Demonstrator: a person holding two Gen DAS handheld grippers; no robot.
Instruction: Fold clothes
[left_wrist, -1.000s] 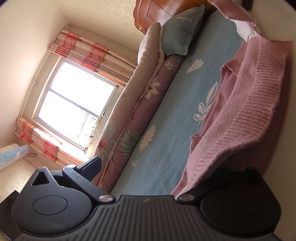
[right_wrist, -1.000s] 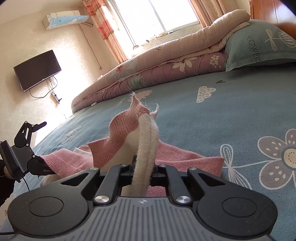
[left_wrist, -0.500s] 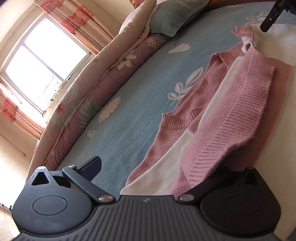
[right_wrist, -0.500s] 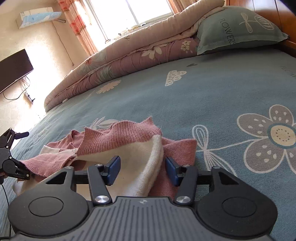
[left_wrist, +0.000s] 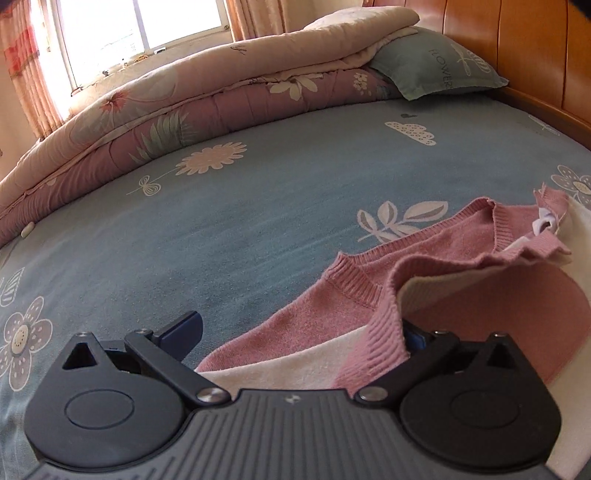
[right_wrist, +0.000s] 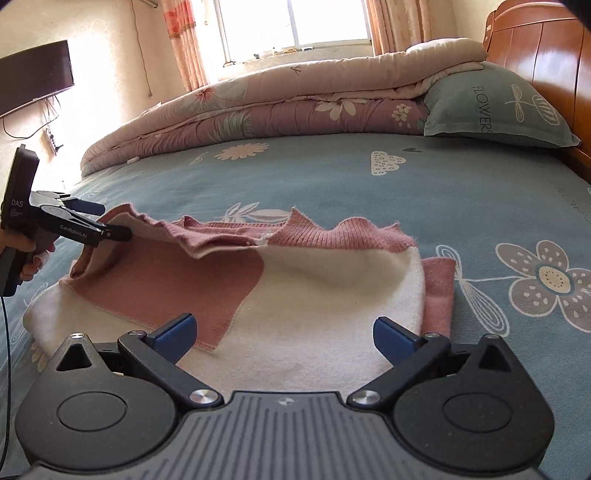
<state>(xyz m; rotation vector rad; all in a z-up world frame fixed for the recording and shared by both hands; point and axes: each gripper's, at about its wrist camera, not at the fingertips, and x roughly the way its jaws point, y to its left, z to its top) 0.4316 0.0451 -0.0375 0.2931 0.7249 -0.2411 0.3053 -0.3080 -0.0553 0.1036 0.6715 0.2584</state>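
**Release at right, sweater down on bed**

Bed (right_wrist: 332, 177) now carries the pink-and-cream sweater (right_wrist: 295, 295), folded flap laid over. Right gripper (right_wrist: 284, 328), clamped on it a second ago, is opening, nothing between jaws; fold placed. Left gripper (left_wrist: 299, 332) stands spread, hem draped over one finger.

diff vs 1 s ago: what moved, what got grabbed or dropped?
The right gripper has let go: it was shut on the cream lining of the pink knitted sweater; now its jaws are opening, and the fabric lies flat on the blue flowered bedsheet. The left gripper stayed open, sweater hem draped over one finger.
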